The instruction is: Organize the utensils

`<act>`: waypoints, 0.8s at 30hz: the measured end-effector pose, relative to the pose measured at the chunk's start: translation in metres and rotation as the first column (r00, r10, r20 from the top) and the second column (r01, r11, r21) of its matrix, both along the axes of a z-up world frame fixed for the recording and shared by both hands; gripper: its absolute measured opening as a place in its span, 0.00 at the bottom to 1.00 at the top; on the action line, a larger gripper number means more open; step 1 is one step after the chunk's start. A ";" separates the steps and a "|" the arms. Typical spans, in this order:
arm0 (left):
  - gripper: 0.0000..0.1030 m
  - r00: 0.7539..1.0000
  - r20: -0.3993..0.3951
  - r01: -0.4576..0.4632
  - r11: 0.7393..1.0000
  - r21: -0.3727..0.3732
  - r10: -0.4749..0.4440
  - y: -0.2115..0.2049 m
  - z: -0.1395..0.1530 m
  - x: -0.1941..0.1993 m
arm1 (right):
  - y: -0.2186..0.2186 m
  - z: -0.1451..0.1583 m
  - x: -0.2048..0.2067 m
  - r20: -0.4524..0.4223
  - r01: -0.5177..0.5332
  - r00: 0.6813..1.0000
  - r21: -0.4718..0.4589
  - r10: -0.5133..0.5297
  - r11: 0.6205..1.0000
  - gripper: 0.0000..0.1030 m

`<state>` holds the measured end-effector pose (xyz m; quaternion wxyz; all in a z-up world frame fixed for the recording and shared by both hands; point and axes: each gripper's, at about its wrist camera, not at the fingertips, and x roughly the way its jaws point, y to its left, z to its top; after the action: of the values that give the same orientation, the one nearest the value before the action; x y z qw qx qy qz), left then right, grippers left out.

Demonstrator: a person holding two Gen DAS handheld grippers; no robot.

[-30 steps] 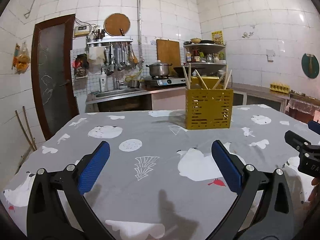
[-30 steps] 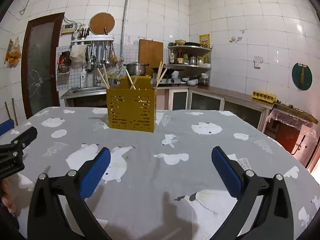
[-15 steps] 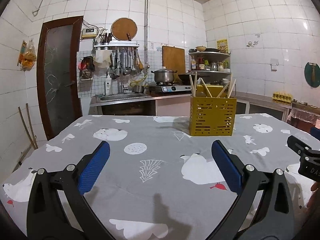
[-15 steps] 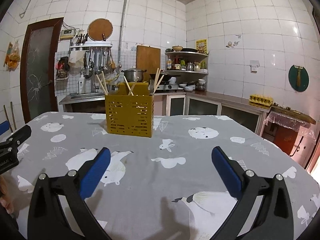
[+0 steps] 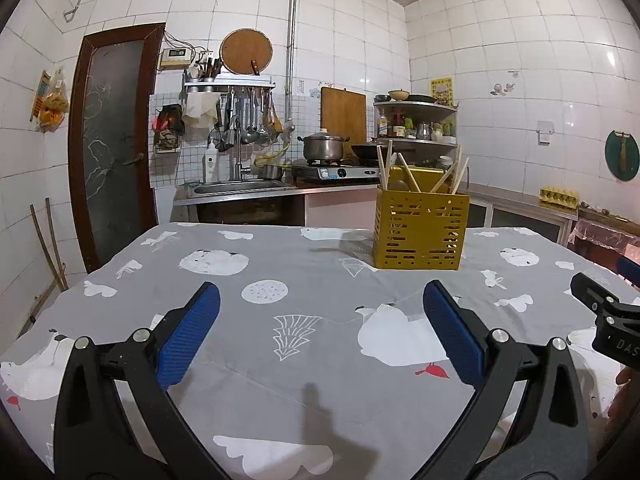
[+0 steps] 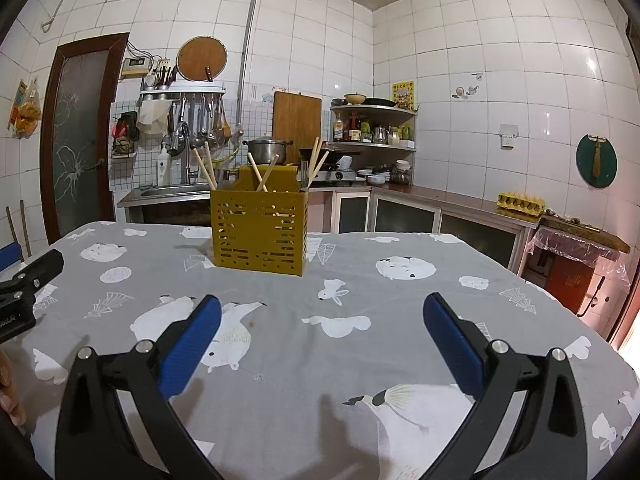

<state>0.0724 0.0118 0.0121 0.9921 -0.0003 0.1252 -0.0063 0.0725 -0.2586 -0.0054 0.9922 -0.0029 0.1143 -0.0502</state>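
Both wrist cameras have tilted upward over the last second, so the yellow utensil caddy (image 5: 420, 232) now sits lower in each view and more of the ceiling line shows; nothing on the table itself appears to have shifted. The left gripper (image 5: 320, 312) hangs above the grey animal-print tablecloth (image 5: 296, 360) with its jaws spread wide and nothing between its blue pads (image 5: 188, 334). The right gripper (image 6: 322, 312) is equally wide open and equally empty, with its own pads (image 6: 192, 334) well apart. Each gripper shows at the edge of the other's view, so the two are side by side at the near edge of the table.

The caddy (image 6: 260, 230) stands upright toward the far side of the table, well apart from both grippers. Wooden chopsticks (image 5: 384, 166) lean out of its top at several angles, and in the right wrist view what looks like a metal fork (image 6: 304, 172) stands near its right corner. How the inside is divided cannot be told from here. No loose utensil is visible on the cloth.

Judging by this, either the sorting has not begun or the grippers are between picks. The next move likely calls for one gripper to travel forward to the caddy and come down over a single leaning chopstick, closing on its upper end. The sticks are thin and crossed, so a neighbour may be caught as well, and the light, perforated caddy may tip or slide if pulled sideways; the other gripper could steady it.
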 end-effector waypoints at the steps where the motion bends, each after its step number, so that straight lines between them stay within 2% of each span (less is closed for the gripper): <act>1: 0.95 1.000 0.002 0.001 1.000 0.001 -0.001 0.000 0.000 0.000 | 0.000 0.000 0.000 0.000 0.000 1.000 0.000 0.000 1.000 0.96; 24: 0.95 1.000 0.008 0.007 1.000 0.002 -0.007 -0.002 0.000 -0.002 | -0.001 0.001 -0.002 0.004 0.001 1.000 0.002 -0.001 1.000 0.96</act>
<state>0.0701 0.0098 0.0124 0.9926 0.0010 0.1212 -0.0097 0.0710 -0.2594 -0.0042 0.9924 -0.0015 0.1123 -0.0506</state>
